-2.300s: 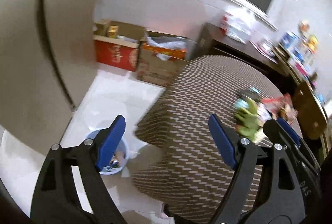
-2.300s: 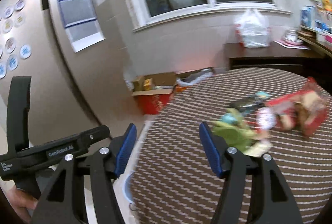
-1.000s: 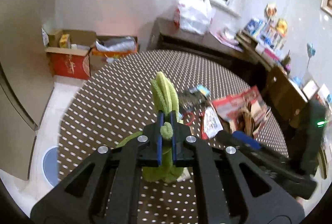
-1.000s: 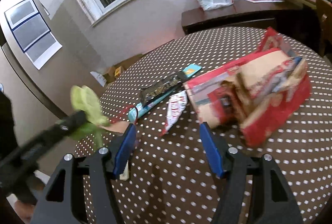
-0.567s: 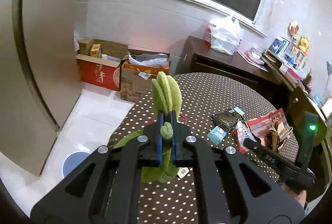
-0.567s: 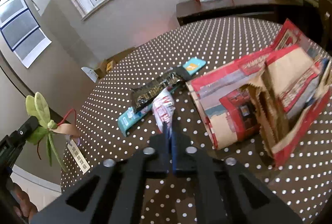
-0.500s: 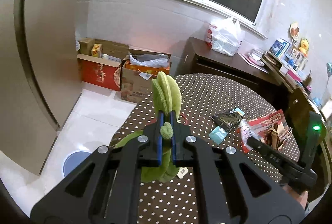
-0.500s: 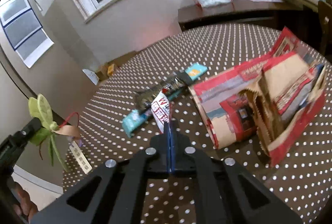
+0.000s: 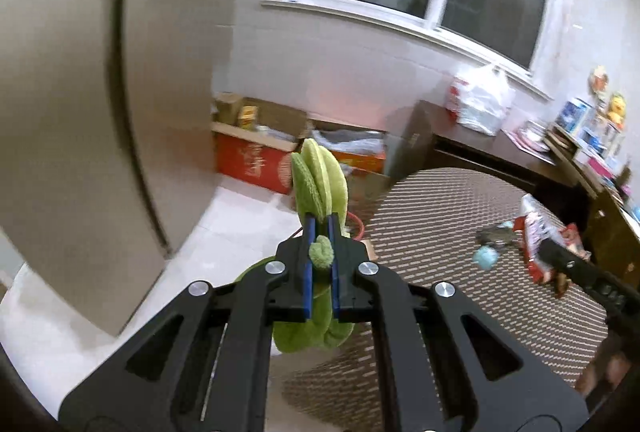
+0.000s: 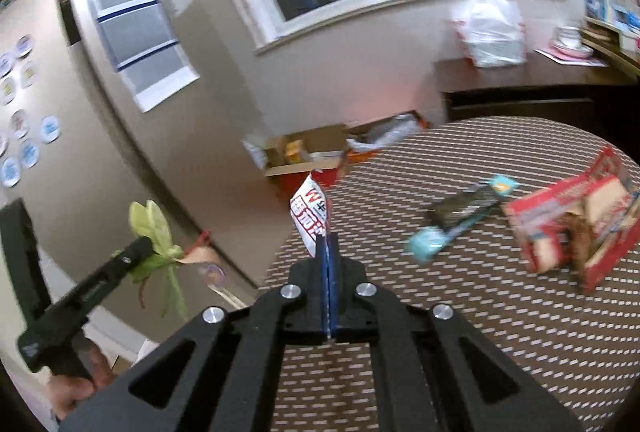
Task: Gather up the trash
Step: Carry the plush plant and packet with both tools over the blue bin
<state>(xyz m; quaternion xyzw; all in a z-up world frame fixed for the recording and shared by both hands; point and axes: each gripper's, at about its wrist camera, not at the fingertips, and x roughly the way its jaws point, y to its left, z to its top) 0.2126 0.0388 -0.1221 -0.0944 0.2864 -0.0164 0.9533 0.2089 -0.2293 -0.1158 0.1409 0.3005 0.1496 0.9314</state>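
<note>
My left gripper (image 9: 320, 232) is shut on a green fuzzy plush leaf (image 9: 318, 187) with a red cord and a paper tag, held in the air past the table's left edge; it also shows in the right wrist view (image 10: 154, 228). My right gripper (image 10: 328, 244) is shut on a white and red snack wrapper (image 10: 312, 211), lifted above the table's left edge. On the dotted brown tablecloth (image 10: 460, 312) lie a dark wrapper with a teal end (image 10: 460, 216) and a torn red paper bag (image 10: 580, 216).
Open cardboard boxes (image 9: 256, 147) stand on the floor by the wall under the window. A dark sideboard (image 10: 520, 83) with a white plastic bag (image 10: 492, 31) is behind the table. A beige wall panel (image 9: 60, 131) is to the left.
Both grippers have swung left and away from the table's middle, carrying the plush leaf and the snack wrapper. The blue bin on the floor is out of view.
</note>
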